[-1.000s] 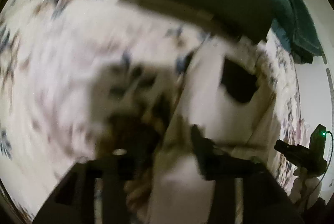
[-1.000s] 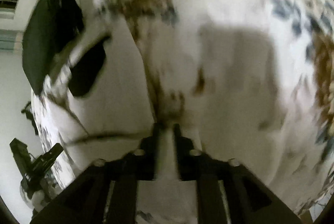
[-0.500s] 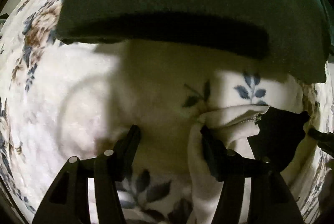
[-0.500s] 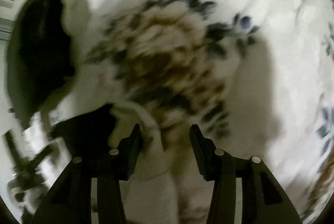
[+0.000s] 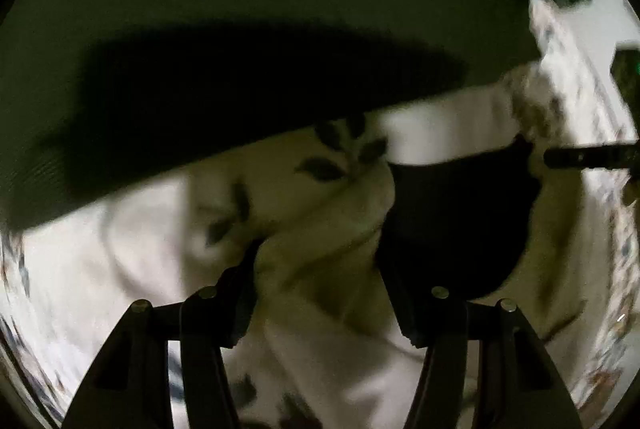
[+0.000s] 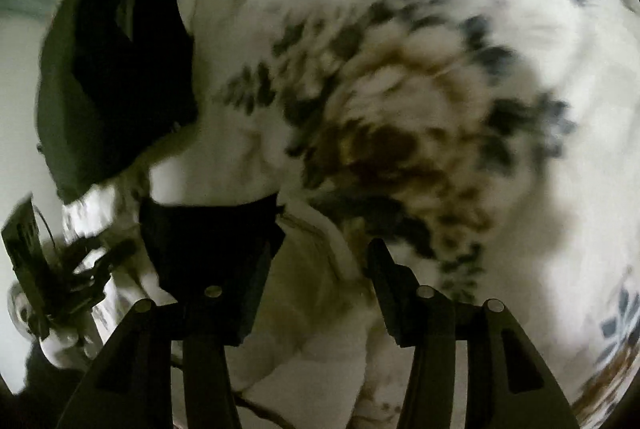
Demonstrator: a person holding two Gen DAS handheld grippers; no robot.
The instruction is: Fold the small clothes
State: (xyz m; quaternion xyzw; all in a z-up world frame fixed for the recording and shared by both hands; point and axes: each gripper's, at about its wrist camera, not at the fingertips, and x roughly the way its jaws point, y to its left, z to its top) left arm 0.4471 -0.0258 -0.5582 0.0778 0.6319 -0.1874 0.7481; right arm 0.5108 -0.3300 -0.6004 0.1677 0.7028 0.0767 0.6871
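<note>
A small cream-white garment (image 5: pixel 328 229) with a black patch (image 5: pixel 456 217) lies on a floral bedsheet (image 5: pixel 132 245). My left gripper (image 5: pixel 320 269) is open, with a bunched fold of the cream cloth between its fingers. In the right wrist view the same garment (image 6: pixel 320 293) and its black patch (image 6: pixel 208 241) lie under my right gripper (image 6: pixel 320 269), which is open over the cloth edge. The right gripper's tip also shows at the right of the left wrist view (image 5: pixel 592 157).
A large dark green-black cushion or folded cloth (image 5: pixel 280 29) lies close behind the garment and fills the top of the left view; it shows at upper left in the right view (image 6: pixel 108 85). The left gripper's body (image 6: pixel 48 269) is at far left.
Both grippers were shut on the garment a second ago and are now open. The left gripper moved closer to the dark cushion. The cloth now lies bunched on the sheet.
</note>
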